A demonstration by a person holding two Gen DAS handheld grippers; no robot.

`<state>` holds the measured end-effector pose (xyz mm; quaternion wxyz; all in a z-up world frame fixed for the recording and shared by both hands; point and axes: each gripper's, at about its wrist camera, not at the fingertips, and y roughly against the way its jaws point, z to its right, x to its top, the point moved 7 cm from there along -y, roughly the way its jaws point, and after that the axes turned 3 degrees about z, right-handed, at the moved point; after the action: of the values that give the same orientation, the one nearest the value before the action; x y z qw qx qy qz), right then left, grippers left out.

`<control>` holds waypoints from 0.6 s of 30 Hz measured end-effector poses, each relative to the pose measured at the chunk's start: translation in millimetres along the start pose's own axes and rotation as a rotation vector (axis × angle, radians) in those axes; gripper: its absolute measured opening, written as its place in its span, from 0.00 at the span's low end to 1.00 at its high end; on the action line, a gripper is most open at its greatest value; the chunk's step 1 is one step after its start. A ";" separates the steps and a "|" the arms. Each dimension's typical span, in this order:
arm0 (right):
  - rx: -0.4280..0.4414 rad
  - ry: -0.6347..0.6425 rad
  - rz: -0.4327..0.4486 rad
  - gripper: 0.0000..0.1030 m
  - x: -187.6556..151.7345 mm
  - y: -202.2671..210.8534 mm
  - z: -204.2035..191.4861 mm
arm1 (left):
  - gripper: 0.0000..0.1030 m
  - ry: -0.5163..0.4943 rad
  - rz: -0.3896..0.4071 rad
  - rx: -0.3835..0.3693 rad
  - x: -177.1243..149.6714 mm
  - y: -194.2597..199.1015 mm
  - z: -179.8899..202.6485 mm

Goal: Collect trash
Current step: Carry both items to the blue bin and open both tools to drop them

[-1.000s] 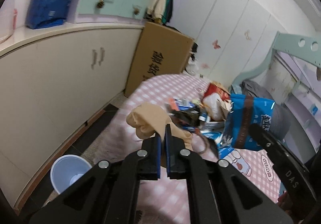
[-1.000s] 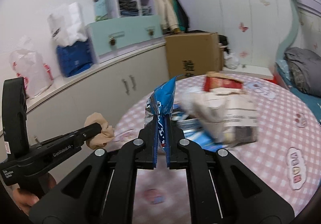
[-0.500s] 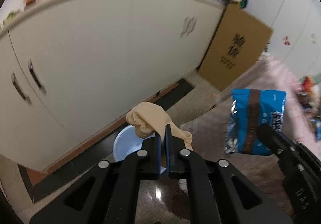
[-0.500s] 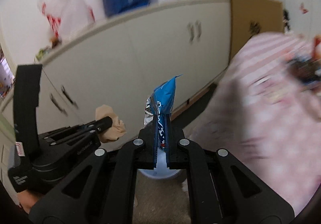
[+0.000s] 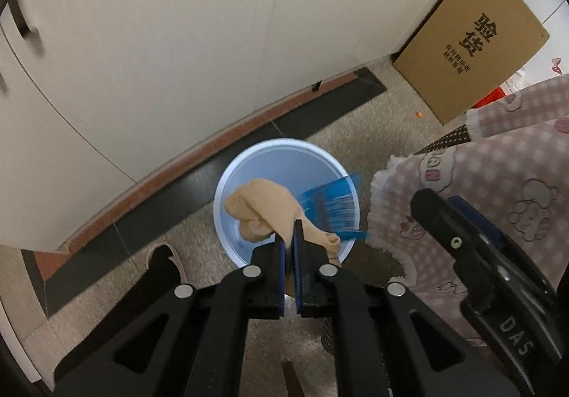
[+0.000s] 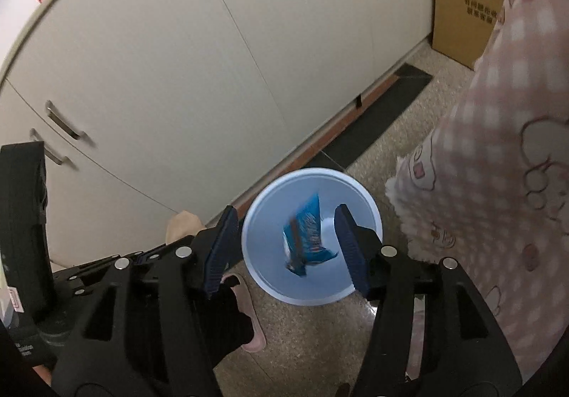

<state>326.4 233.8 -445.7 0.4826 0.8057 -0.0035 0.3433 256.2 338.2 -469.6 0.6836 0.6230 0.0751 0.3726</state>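
A light blue waste bin (image 5: 249,162) stands on the floor beside the cabinets. My left gripper (image 5: 288,231) hangs over it, shut on a beige stocking (image 5: 263,208) that droops above the bin's mouth. My right gripper (image 6: 286,217) is also over the bin (image 6: 359,185), its jaws opening. A blue snack bag (image 6: 307,237) is free of the pads and falling, blurred, into the bin. In the left wrist view the same bag (image 5: 330,201) is a blue streak at the bin's right rim. The stocking (image 6: 183,224) shows at the left in the right wrist view.
White cabinet doors (image 5: 177,41) run behind the bin, with a dark skirting strip below. A cardboard box (image 5: 473,41) stands on the floor at the right. A pink checked tablecloth (image 6: 498,183) hangs close to the bin. A foot in a pink slipper (image 6: 250,311) is near it.
Both grippers swung away from the table and down to above the bin. The right gripper opened and the blue bag dropped out of it. The left stays shut on the stocking.
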 end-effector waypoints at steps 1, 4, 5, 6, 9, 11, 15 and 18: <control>-0.002 -0.003 -0.004 0.55 -1.7 -2.8 0.1 | 0.04 0.004 -0.013 -0.003 -2.5 -7.5 -1.7; -0.033 0.000 -0.005 0.55 -7.5 -6.5 5.1 | 0.04 -0.001 -0.033 -0.013 -8.5 -19.5 -0.7; -0.047 0.002 -0.003 0.55 -7.8 -5.1 6.2 | 0.04 -0.004 -0.037 -0.018 -8.2 -22.9 0.8; -0.061 0.001 0.005 0.55 -7.3 -4.9 7.9 | 0.04 -0.007 -0.039 -0.021 -11.1 -22.5 0.1; -0.087 -0.003 0.029 0.56 -6.3 5.2 12.4 | 0.04 -0.024 -0.046 -0.034 -10.5 -26.0 10.4; -0.099 -0.007 0.051 0.57 -4.3 11.8 16.4 | 0.04 -0.033 -0.038 -0.033 -6.1 -26.4 16.8; -0.107 -0.027 0.102 0.57 6.2 27.4 19.7 | 0.05 -0.051 -0.019 -0.046 2.4 -19.9 27.4; -0.101 -0.049 0.128 0.58 11.0 37.1 25.4 | 0.24 -0.052 -0.014 -0.055 6.6 -14.8 31.9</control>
<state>336.3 197.7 -418.4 0.4993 0.7867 -0.0841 0.3531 285.1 317.6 -473.8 0.7049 0.6128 0.0516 0.3535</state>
